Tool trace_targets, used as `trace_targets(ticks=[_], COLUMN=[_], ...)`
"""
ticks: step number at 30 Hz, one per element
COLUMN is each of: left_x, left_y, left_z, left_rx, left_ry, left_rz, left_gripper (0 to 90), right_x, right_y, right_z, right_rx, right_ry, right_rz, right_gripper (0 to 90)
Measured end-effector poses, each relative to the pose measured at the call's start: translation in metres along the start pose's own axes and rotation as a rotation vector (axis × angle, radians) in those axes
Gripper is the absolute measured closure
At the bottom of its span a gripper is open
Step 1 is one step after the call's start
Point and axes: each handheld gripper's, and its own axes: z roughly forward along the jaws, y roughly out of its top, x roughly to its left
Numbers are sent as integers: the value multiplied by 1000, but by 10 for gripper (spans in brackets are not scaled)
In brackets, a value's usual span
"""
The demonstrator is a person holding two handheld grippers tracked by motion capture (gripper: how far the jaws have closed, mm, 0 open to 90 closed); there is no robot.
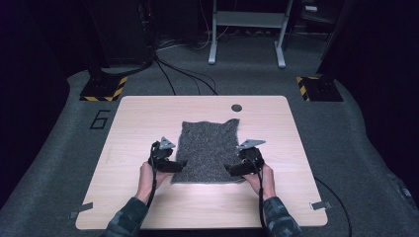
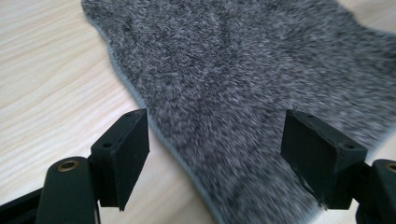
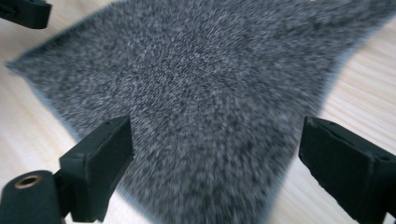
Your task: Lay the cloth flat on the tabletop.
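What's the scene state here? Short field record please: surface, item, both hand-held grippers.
surface: light wooden table
item: grey fuzzy cloth, lying flat mid-table
left hand-held gripper: jaws open, at the cloth's near left corner, cloth edge between them, pads not pressing
right hand-held gripper: jaws open, at the near right corner, pads clear of the cloth
held: nothing

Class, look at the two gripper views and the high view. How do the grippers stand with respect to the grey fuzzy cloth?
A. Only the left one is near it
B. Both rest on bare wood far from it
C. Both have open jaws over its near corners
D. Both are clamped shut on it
C: the left gripper and the right gripper both show jaws spread wide, with the grey cloth lying flat on the table between them, unpinched.
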Motion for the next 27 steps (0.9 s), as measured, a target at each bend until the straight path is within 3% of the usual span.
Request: trace_targets(ticks=[2, 4, 9, 18, 27], left_x=[0, 0, -1, -6, -10], left_y=[0, -1, -4, -15, -29], left_z=[9, 16, 20, 25, 20], left_rx=[25, 28, 61, 120, 105], left_ry=[5, 1, 21, 57, 61], left_rz=[10, -6, 25, 60, 18], left_gripper=[232, 229, 223, 224, 226], right_x=[3, 6, 7, 5, 10], right_y=[2, 3, 1, -11, -23], right_z=[13, 24, 40, 47, 43], right_rx=[22, 47, 97, 138, 134], right_ry=[5, 7, -1, -18, -41], right_rz=[-12, -15, -16, 4, -18], right_gripper=[78, 70, 62, 59, 48])
